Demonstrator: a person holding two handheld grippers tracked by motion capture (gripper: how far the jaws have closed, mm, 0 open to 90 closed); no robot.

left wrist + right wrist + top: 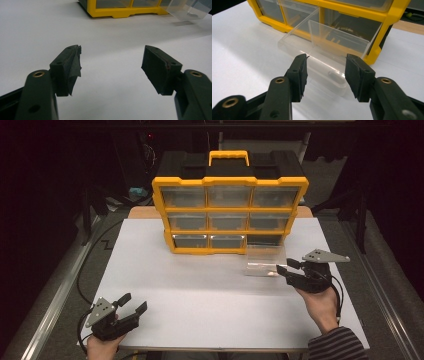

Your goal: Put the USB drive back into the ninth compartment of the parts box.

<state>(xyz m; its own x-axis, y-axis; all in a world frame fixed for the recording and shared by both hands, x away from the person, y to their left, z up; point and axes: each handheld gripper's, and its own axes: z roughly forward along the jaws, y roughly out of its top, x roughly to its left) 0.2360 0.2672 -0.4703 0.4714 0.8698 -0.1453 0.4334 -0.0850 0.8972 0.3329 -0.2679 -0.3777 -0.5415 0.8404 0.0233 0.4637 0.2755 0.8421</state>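
A yellow and black drawer cabinet [230,212] with clear drawers stands at the back middle of the white table [200,290]. Its bottom right clear drawer [264,261] is pulled far out onto the table and looks empty. My right gripper [286,266] is open at that drawer's front right corner. In the right gripper view the drawer [332,47] lies just beyond my right gripper [325,68], whose jaws stand apart on either side of its front lip without touching it. My left gripper [135,301] rests open at the near left, holding nothing. Beyond my left gripper [112,60] is bare table.
The cabinet's other drawers are pushed in, and its yellow handle [228,156] is on top. From the left gripper view the cabinet base [120,12] and the clear drawer [185,10] lie far ahead. Dark floor and metal rails [55,295] flank the table.
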